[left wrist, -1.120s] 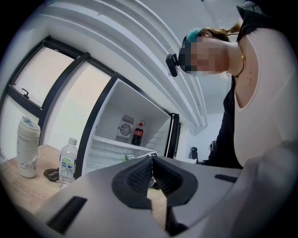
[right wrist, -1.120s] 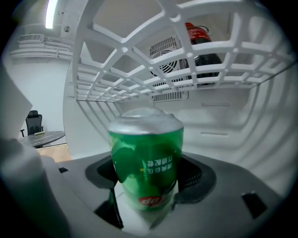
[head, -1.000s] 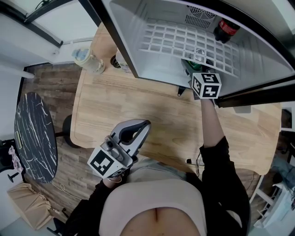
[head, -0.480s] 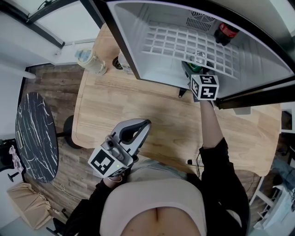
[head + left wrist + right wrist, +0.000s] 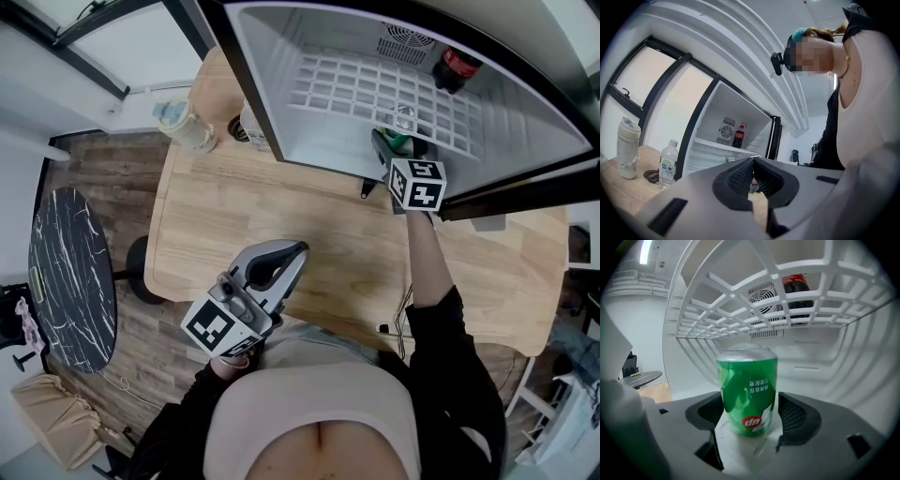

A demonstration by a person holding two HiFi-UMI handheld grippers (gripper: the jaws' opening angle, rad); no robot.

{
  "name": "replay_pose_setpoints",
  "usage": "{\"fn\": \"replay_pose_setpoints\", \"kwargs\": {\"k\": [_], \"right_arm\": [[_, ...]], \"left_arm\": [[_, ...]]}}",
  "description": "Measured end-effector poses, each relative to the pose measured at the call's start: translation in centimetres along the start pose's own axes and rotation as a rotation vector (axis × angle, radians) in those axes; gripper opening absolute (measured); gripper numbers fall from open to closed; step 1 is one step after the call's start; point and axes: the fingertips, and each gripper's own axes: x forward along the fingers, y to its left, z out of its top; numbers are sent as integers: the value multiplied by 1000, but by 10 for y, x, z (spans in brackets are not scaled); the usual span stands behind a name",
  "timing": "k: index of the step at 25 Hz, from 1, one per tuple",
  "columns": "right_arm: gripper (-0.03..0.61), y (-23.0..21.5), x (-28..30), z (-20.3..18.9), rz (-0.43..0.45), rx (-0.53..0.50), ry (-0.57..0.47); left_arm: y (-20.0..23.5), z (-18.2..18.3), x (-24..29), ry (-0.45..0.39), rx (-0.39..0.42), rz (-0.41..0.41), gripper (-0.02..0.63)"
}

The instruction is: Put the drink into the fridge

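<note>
Pale wood makes up the one table (image 5: 309,216) before me, and on it stands one small fridge (image 5: 272,84) with its door open and its white inside facing me. One white wire shelf (image 5: 356,89) splits it into an upper and a lower space. On that shelf, far back beside the single round fan vent (image 5: 764,294), stands one cola bottle (image 5: 457,66) with a red cap.

I have two grippers. My right gripper (image 5: 750,416) reaches into the lower space, under the shelf, and its two fingers are closed around one green can (image 5: 749,385), a pad against each side. The can is upright between them with its print reading upside down and its silver end on top. The fridge's white floor lies right under it, though I cannot tell whether the can rests on it.

My left gripper (image 5: 753,173) hangs close to my body over the near edge of the table, well apart from the fridge, its two ribbed pads pressed together with nothing between them.

Left of the fridge, on the table, stand one clear water bottle (image 5: 668,161) and one pale flask (image 5: 627,147), with a dark coil of cable (image 5: 651,176) between them. Down on the wood floor (image 5: 103,169) is one round dark marble table (image 5: 70,277)
</note>
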Motion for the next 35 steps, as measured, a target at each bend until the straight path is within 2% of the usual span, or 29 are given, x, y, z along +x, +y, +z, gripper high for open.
{"fn": "replay_pose_setpoints", "kwargs": {"k": [18,24,35], "right_arm": [[352,7,-24,-1,-7,9,-18],[351,8,-37,0,-21,49,-43],[351,15,-81,40,-62,45,-196]], "left_arm": [[-6,0,0,5,15,-19,8],[-11,4,3,-2,22,-38,8],[-15,3,7,-3,18,-68,8]]}}
